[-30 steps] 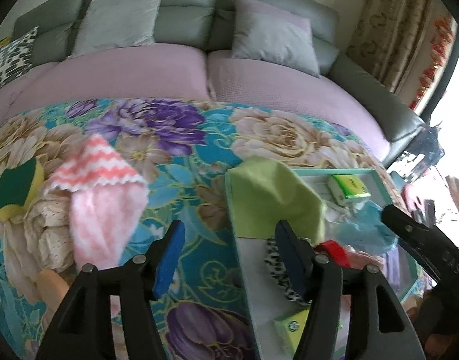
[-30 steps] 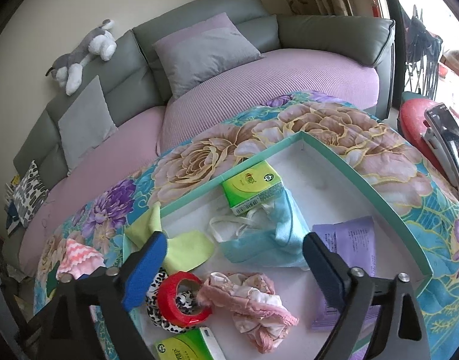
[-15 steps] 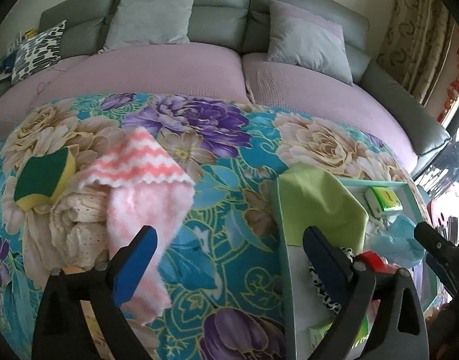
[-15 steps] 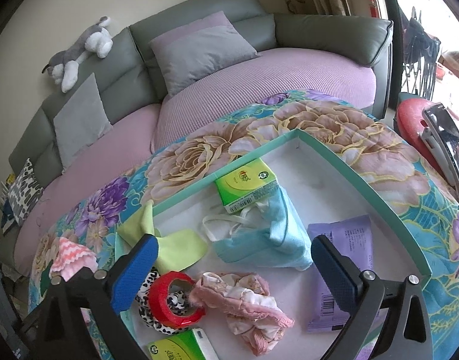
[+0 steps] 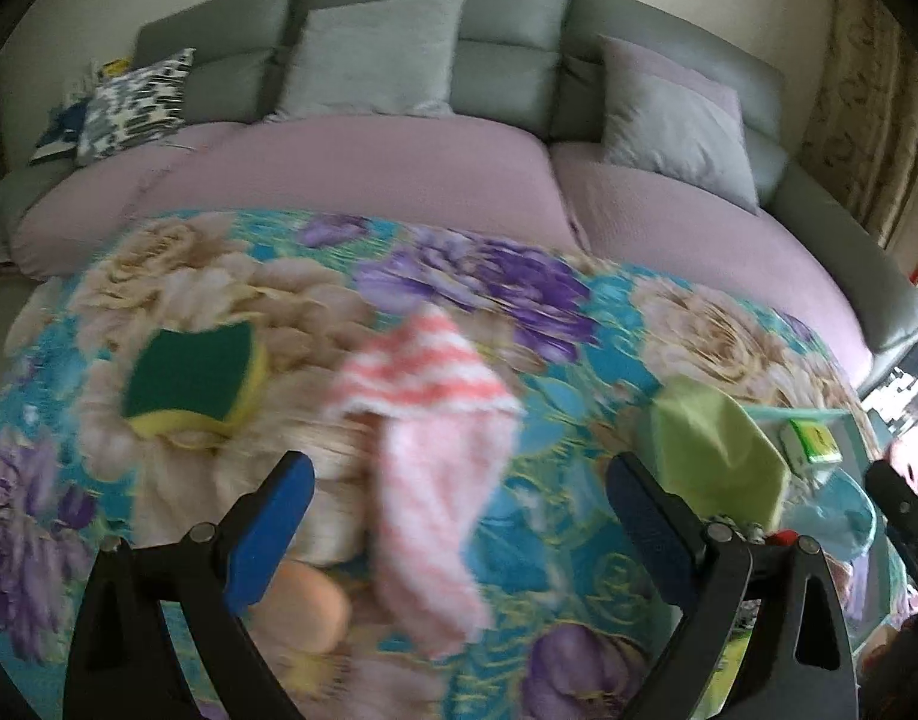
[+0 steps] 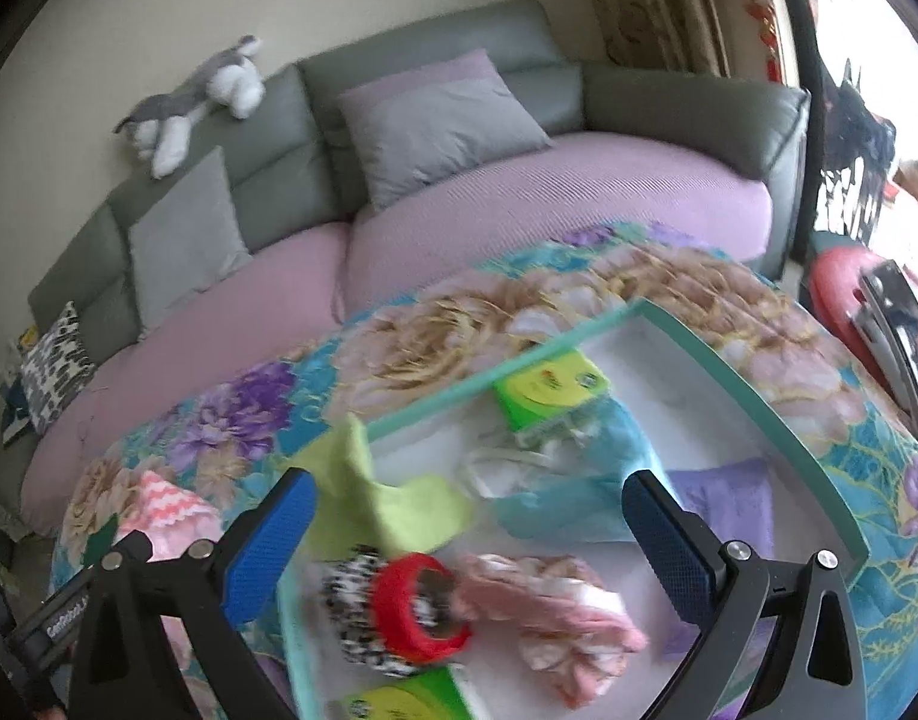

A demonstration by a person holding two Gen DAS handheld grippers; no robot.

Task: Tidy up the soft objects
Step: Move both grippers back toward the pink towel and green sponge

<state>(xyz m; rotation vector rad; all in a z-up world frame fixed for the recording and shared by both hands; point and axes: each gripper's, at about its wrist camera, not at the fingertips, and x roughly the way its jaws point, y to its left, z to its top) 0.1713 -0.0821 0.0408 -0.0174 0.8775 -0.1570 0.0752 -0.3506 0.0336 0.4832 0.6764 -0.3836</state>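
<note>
No label text legible; both views motion-blurred. Left gripper (image 5: pixel 456 516): jaws wide, empty, above pink cloth (image 5: pixel 426 462) on floral bench (image 5: pixel 519 312); 1 sponge (image 5: pixel 189 375) beside. Right gripper (image 6: pixel 468 534): jaws wide, empty, over tray (image 6: pixel 777 420) w/ 2 green packs (image 6: pixel 549 393), 1 red tape roll (image 6: pixel 417 609), green cloth (image 6: pixel 393 498) over rim.

A fluffy pink cloth with a zigzag-striped edge (image 5: pixel 423 468) lies on the floral tablecloth (image 5: pixel 555 348) between the wide-apart blue pads of the left gripper (image 5: pixel 459 531). Left of the cloth sits a green-and-yellow sponge (image 5: pixel 192 381); right, a lime-green cloth (image 5: pixel 714 450).
</note>
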